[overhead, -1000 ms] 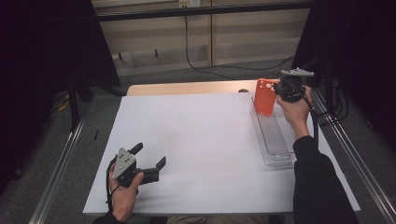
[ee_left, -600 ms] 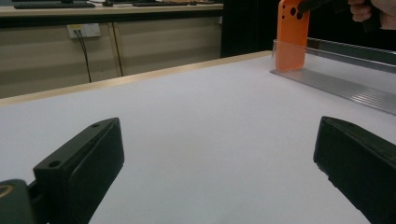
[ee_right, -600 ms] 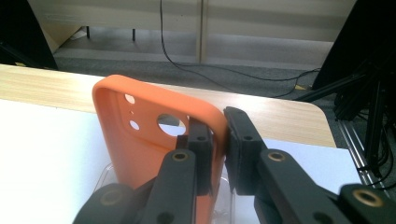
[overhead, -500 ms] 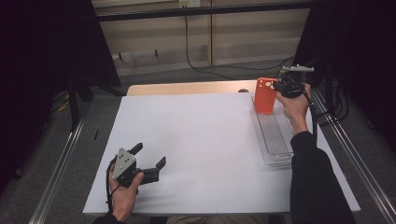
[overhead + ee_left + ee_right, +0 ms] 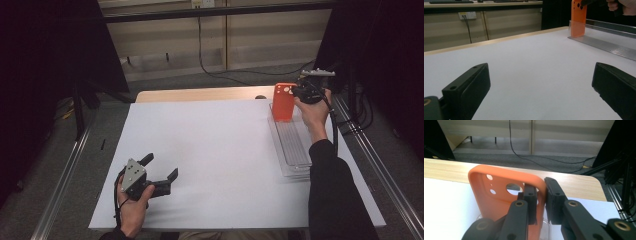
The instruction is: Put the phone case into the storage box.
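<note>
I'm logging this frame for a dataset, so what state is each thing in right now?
Orange phone case: upright, lower end in the clear rack, edge clamped.
Right gripper: shut on the case's side wall.
Left gripper: open, empty, low over the white sheet.
Clear rack: lying flat on the sheet.

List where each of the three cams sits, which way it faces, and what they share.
High view: above the person's side, facing forward and down on the white table sheet; both forearms, left gripper, right gripper.
Left gripper view: low over the sheet, along its open jaws toward the clear plastic rack.
Right gripper view: along jaws clamped on the orange silicone phone case.
Shared: all show the case.
</note>
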Motion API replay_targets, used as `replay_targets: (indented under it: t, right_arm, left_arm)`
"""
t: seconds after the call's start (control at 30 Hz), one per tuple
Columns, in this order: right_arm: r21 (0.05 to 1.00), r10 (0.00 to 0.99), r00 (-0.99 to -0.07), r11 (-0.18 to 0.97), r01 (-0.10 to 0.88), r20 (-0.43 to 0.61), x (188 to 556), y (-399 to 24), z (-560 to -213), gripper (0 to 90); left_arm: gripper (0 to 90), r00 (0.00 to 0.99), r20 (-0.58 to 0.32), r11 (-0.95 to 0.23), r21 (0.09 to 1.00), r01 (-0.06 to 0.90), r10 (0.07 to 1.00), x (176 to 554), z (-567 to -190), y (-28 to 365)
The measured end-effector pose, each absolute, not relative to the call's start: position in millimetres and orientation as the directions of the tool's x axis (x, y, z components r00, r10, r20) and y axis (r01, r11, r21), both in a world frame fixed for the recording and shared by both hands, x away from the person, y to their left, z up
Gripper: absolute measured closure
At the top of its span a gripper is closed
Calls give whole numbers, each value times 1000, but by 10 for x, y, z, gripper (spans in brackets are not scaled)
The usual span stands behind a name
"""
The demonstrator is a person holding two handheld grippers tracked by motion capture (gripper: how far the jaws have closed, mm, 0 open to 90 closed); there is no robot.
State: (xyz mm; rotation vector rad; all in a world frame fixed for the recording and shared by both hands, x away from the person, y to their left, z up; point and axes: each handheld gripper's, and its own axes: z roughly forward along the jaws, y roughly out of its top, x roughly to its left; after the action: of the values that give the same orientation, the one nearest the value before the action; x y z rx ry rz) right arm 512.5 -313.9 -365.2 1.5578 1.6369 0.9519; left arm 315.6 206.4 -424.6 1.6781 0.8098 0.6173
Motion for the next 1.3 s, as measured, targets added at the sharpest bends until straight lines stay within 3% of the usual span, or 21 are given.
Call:
replay_targets:
  t: [1.3]
  right_arm:
    - [854,993,-60,-61,517,106,5180,-3214,-3673,764]
  left_arm:
    - [18,625,-19,-141,969,205,780,3165,-4248,2062]
